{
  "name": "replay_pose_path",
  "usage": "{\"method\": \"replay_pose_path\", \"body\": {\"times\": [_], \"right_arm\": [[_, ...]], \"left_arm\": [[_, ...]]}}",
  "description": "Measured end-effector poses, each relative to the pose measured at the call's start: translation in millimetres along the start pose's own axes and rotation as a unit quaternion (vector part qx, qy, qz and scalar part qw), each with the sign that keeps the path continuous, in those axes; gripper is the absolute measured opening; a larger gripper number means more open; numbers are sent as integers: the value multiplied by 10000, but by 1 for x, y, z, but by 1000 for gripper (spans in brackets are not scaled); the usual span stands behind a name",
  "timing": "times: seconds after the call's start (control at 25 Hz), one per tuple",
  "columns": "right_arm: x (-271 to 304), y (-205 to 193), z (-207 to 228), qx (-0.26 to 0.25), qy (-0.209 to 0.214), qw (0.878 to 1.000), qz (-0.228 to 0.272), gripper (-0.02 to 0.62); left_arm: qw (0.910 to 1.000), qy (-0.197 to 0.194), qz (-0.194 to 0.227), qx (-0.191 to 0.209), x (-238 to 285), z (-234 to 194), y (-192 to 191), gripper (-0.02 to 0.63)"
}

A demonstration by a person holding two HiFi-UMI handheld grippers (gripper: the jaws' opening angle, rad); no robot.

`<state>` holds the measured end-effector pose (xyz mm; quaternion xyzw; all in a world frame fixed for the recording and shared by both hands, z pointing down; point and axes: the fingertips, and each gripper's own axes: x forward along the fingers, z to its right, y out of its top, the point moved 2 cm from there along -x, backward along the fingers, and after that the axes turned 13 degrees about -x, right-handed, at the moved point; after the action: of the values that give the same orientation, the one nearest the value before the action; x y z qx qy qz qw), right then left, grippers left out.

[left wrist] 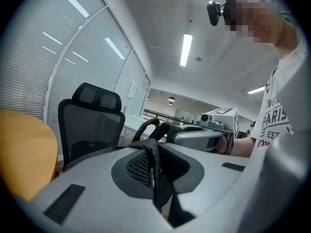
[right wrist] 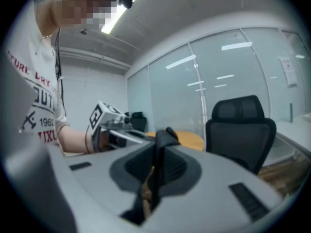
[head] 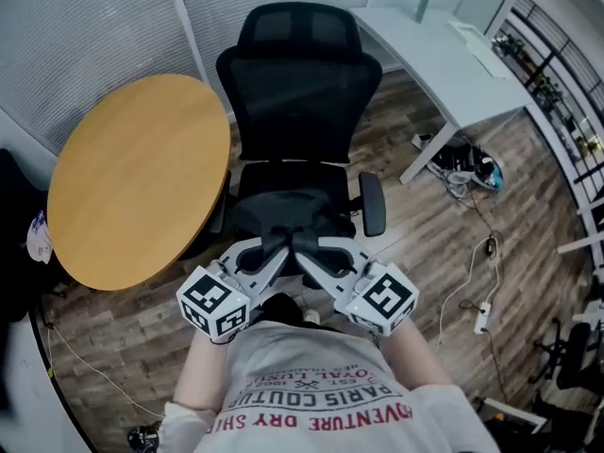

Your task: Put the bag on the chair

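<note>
From the head view, the person stands right in front of the office chair (head: 297,92). The left gripper (head: 281,243) and right gripper (head: 304,245) are brought tip to tip over the front edge of the seat. A dark bag (head: 283,217) bulges just beyond their tips, over the seat. I cannot tell whether its weight is on the cushion or hanging from the grippers. The round wooden table (head: 132,177) stands beside the chair.

In the left gripper view, the jaws are clamped on a black strap (left wrist: 148,152) with mesh padding. It loops upward towards the other gripper, and the chair's backrest rises behind.

In the right gripper view, the jaws are likewise pinched shut on a black strap (right wrist: 160,140), and the chair is close ahead.

By my reckoning the carrying is done and the bag is at the chair. What remains is to settle it on the seat and let go with both grippers.
</note>
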<state>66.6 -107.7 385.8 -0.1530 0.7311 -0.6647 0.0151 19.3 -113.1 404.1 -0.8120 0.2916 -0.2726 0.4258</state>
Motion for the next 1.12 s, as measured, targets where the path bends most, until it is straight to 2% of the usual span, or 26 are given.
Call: {"method": "replay_pose_path", "body": {"times": [0.24, 0.48, 0.64, 0.76, 1.12], "right_arm": [[19, -21, 67, 180, -269, 9994, -153, 49], [47, -32, 129, 413, -273, 9983, -309, 49], [63, -38, 157, 493, -260, 9977, -391, 49], [77, -42, 177, 524, -252, 9974, -422, 49], [113, -60, 224, 665, -339, 9954, -604, 49]], "left_arm": [[9997, -60, -231, 20, 51, -40, 16, 54], [9987, -232, -463, -15, 92, -85, 41, 54], [9952, -467, -822, 242, 109, -106, 49, 54], [9932, -573, -972, 286, 121, -127, 58, 54], [9911, -532, -1188, 276, 155, -184, 71, 54]]}}
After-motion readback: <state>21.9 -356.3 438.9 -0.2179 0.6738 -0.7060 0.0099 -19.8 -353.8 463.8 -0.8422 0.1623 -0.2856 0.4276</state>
